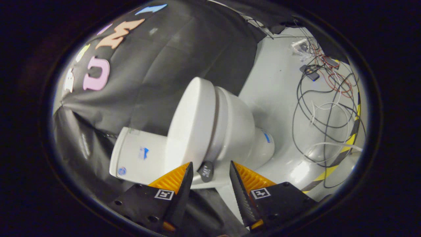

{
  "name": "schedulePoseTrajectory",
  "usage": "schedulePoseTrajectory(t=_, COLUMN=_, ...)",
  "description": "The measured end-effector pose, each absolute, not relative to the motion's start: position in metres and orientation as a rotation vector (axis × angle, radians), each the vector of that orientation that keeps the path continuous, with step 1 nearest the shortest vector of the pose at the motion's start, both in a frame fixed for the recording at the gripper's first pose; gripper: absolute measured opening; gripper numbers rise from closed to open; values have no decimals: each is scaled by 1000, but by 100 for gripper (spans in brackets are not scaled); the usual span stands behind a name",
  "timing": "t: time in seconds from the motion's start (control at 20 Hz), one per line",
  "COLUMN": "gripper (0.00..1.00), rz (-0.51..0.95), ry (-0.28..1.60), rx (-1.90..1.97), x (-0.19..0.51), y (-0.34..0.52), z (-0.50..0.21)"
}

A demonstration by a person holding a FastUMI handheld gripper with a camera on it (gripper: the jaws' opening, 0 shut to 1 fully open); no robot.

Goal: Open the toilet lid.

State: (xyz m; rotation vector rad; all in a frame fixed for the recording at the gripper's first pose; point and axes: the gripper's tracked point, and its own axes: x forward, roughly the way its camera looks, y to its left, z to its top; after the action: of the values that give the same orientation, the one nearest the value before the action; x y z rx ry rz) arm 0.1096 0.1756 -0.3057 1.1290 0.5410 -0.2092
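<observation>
Just ahead of the claw [210, 172], fingers apart and empty, lay the white glossy plastic toilet lid [190, 128], closed against the white ceramic toilet bowl [236, 125]. Judged stiff, light, slippery; best hooked under its free rim at 12 o'clock.

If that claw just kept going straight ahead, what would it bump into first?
Probably the toilet: the open claw points at its closed lid, with a small dark disc on the toilet's side just ahead between the fingers. Depth is hard to judge.
</observation>
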Motion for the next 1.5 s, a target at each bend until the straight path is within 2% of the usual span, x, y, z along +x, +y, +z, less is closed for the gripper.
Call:
schedulePoseTrajectory(t=0.1, gripper=70, rz=-185, ry=635, rx=1118, x=109, y=195, z=-325)
schedulePoseTrajectory(t=0.2, gripper=48, rz=-143, ry=719, rx=1126, x=116, y=217, z=-336)
schedulePoseTrajectory(t=0.3, gripper=27, rz=-180, ry=708, rx=1157, x=123, y=217, z=-337)
schedulePoseTrajectory(t=0.4, gripper=32, rz=-242, ry=695, rx=1179, x=130, y=211, z=-336)
schedulePoseTrajectory(t=0.6, gripper=32, rz=-324, ry=636, rx=1189, x=132, y=211, z=-337)
schedulePoseTrajectory(t=0.75, gripper=32, rz=-288, ry=569, rx=1221, x=134, y=214, z=-332)
schedulePoseTrajectory(t=0.8, gripper=26, rz=-273, ry=558, rx=1248, x=134, y=216, z=-330)
schedulePoseTrajectory(t=1.1, gripper=26, rz=-221, ry=467, rx=1423, x=140, y=204, z=-334)
schedulePoseTrajectory(t=1.25, gripper=25, rz=-187, ry=485, rx=1418, x=140, y=207, z=-334)
schedulePoseTrajectory(t=1.4, gripper=25, rz=-179, ry=481, rx=1396, x=137, y=203, z=-328)
schedulePoseTrajectory(t=1.45, gripper=26, rz=-228, ry=484, rx=1401, x=142, y=204, z=-331)
schedulePoseTrajectory(t=1.5, gripper=2, rz=-212, ry=492, rx=1385, x=141, y=202, z=-333)
